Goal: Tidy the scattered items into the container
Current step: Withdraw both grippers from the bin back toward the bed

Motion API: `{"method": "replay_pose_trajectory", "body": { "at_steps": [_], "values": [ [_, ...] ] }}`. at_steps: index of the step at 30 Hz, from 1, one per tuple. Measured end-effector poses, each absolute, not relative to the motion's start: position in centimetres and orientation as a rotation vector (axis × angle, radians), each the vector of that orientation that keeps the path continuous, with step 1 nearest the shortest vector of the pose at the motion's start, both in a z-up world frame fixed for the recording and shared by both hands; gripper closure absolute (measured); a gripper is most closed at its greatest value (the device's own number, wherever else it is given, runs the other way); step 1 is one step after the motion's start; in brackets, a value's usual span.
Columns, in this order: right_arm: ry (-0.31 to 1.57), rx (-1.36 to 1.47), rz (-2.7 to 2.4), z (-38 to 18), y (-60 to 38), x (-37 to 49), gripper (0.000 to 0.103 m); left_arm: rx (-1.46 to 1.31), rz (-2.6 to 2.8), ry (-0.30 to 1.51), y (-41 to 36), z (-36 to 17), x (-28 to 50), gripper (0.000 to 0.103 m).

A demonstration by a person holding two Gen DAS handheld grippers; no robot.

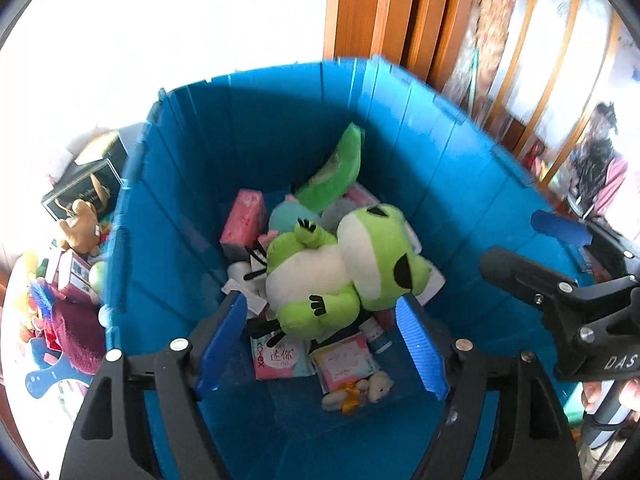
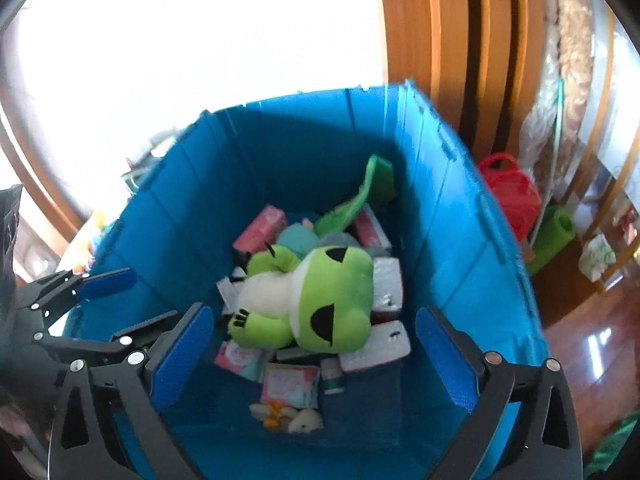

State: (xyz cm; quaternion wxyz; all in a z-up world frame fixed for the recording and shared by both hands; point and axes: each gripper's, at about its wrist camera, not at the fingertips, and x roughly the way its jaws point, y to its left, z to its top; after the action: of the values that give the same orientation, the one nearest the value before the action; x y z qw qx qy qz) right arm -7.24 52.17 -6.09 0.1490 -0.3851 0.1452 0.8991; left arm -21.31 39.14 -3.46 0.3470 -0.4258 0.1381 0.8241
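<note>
A blue bin (image 1: 192, 184) (image 2: 452, 216) holds a green frog plush (image 1: 344, 268) (image 2: 316, 304) lying on pink packets, boxes and a small cream plush (image 1: 360, 390) (image 2: 288, 416). My left gripper (image 1: 322, 346) is open and empty above the bin's near side. It also shows at the left of the right wrist view (image 2: 120, 308). My right gripper (image 2: 314, 360) is open and empty above the bin, and it shows at the right of the left wrist view (image 1: 532, 244).
Scattered items lie left of the bin: a brown plush (image 1: 80, 226), a maroon cloth (image 1: 74, 338), small boxes (image 1: 74, 276) and a dark box (image 1: 84, 188). A red can (image 2: 510, 194) and green roll (image 2: 554, 236) stand right of the bin by wooden door frames (image 2: 440, 40).
</note>
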Motion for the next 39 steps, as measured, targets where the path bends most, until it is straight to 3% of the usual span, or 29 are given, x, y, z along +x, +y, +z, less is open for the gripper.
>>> {"method": "replay_pose_trajectory", "body": {
  "at_steps": [8, 21, 33, 39],
  "values": [
    [0.520, -0.888, 2.643, -5.2, 50.9, -2.6, 0.000, -0.927, 2.354, 0.244, 32.6, -0.9, -17.6, 0.023],
    [0.469, -0.789, 2.801, -2.8, 40.3, -3.6, 0.000, -0.807, 2.599, 0.041, 16.0, 0.4, -15.7, 0.023],
    [0.452, -0.629, 2.936, -4.1, 19.4, -7.5, 0.000, -0.800, 2.908, 0.082, -9.1, -4.8, -17.3, 0.022],
    [0.408, -0.784, 2.965, -8.1, 12.1, -11.0, 0.000, -0.991, 2.875, 0.065, -15.7, -9.2, -20.0, 0.022]
  ]
}}
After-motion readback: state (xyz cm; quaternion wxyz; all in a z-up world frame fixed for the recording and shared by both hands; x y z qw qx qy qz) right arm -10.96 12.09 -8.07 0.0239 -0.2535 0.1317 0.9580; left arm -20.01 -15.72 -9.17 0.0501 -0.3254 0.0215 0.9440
